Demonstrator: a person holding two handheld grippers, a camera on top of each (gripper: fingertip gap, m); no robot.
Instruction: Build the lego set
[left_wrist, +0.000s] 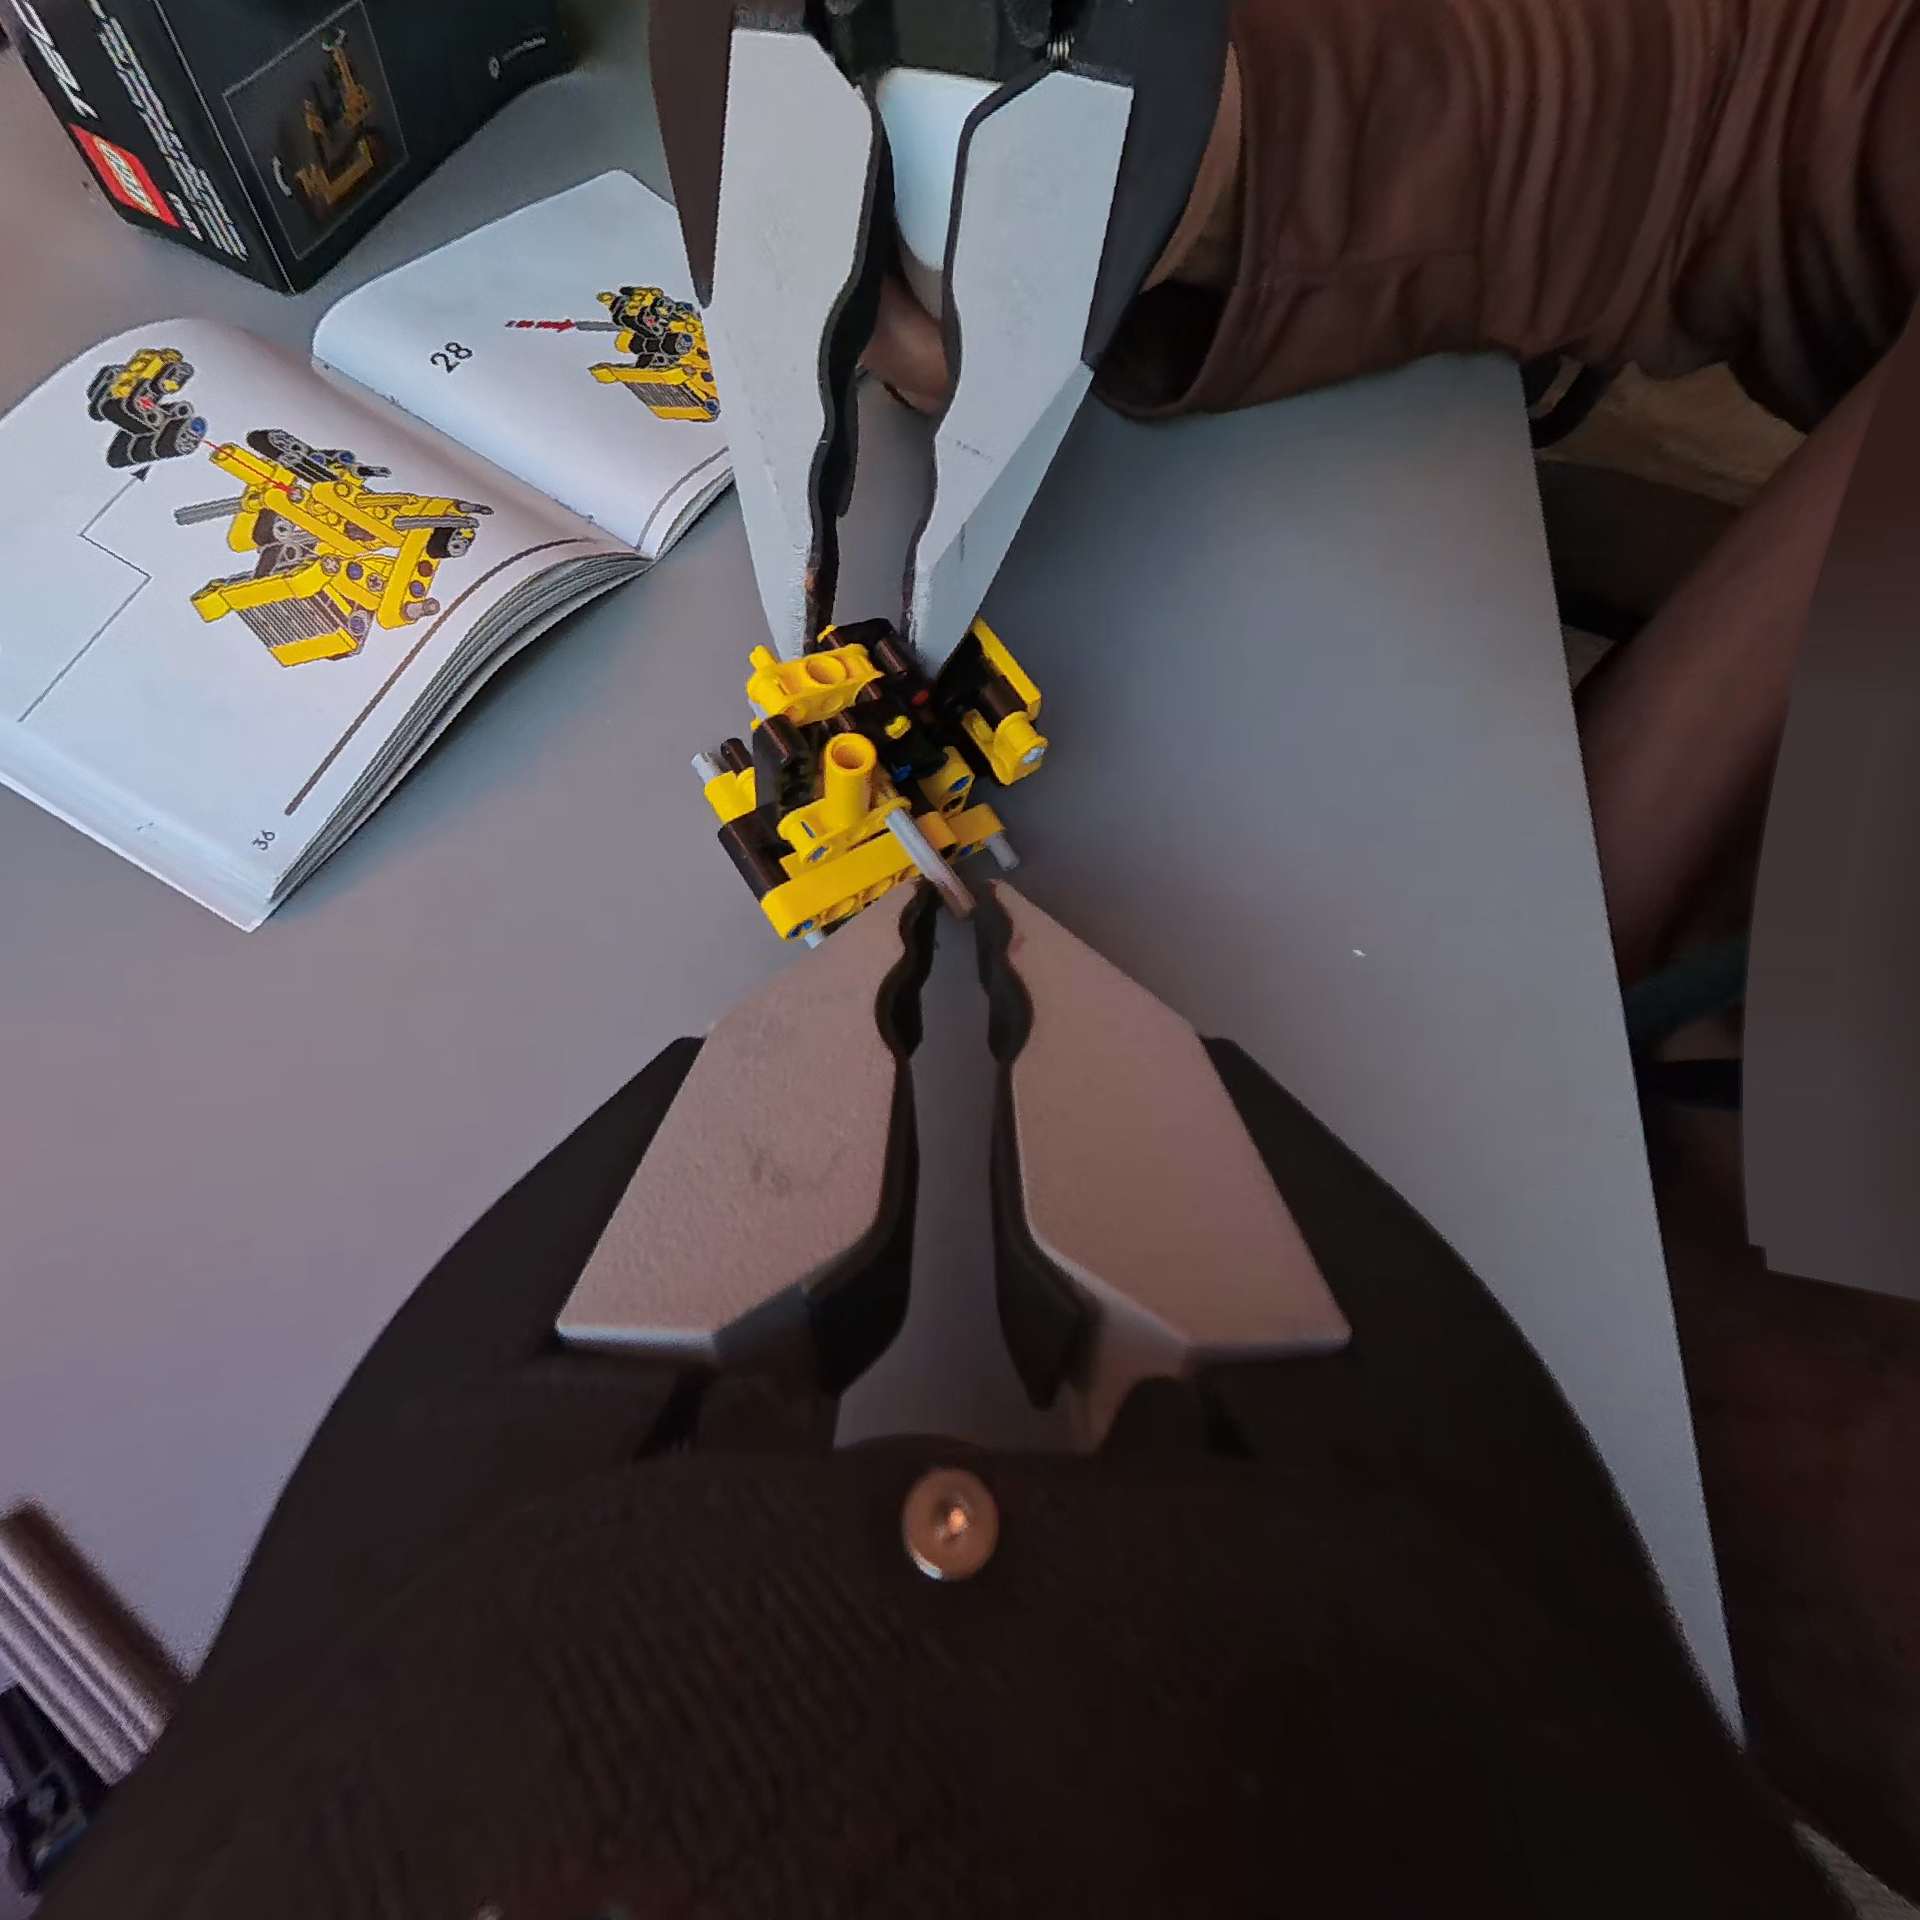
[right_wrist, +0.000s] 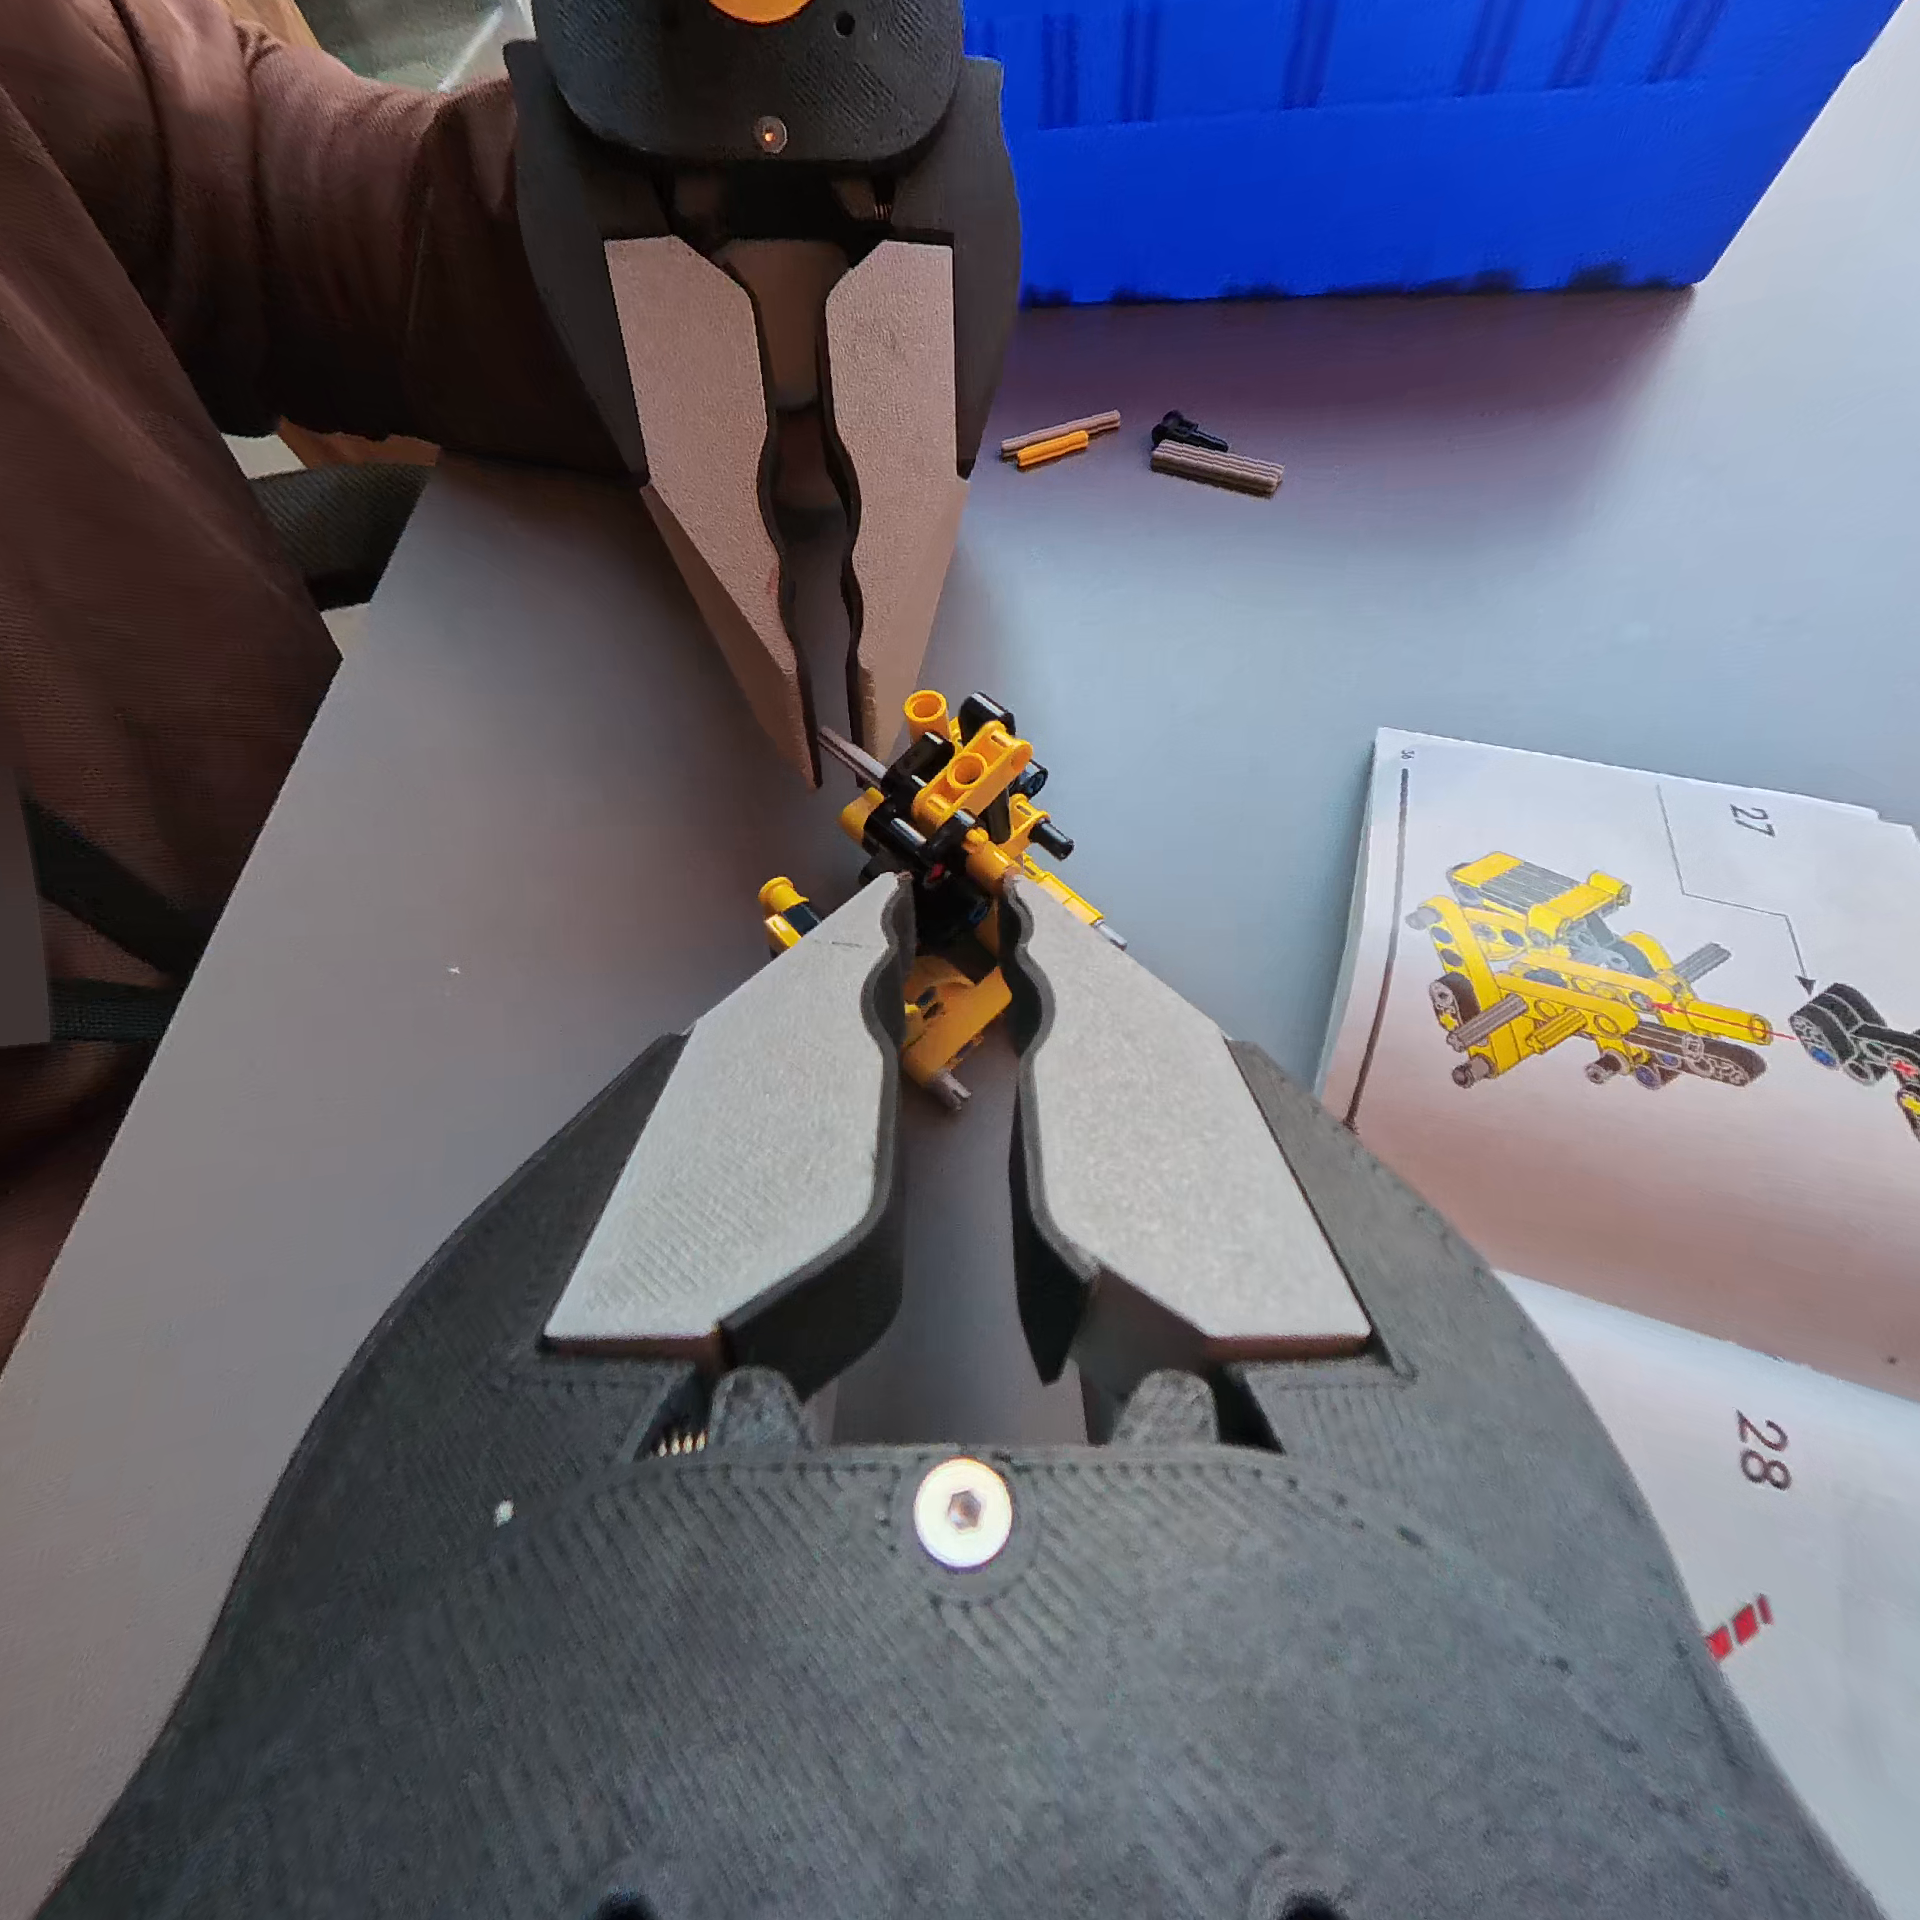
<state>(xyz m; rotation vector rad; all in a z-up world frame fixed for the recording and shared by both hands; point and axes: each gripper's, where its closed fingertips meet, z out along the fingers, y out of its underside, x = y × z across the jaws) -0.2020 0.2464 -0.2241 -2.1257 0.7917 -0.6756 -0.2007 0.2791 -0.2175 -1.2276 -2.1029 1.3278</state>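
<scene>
Tongs report: my right tongs (right_wrist: 951, 883) clamp the yellow-black lego model (right_wrist: 961, 821) above the bench (left_wrist: 1299, 727); left tongs (left_wrist: 951, 899) pinch its grey axle (left_wrist: 920, 847). Judged mid-insertion; next I need steady, aligned push

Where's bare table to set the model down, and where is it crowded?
Free: the grey table between its near edge and the yellow model; also the strip between the loose parts and the open booklet. Crowded: centre, where the left gripper and right gripper meet on the model; booklet and black box fill the far side.
</scene>
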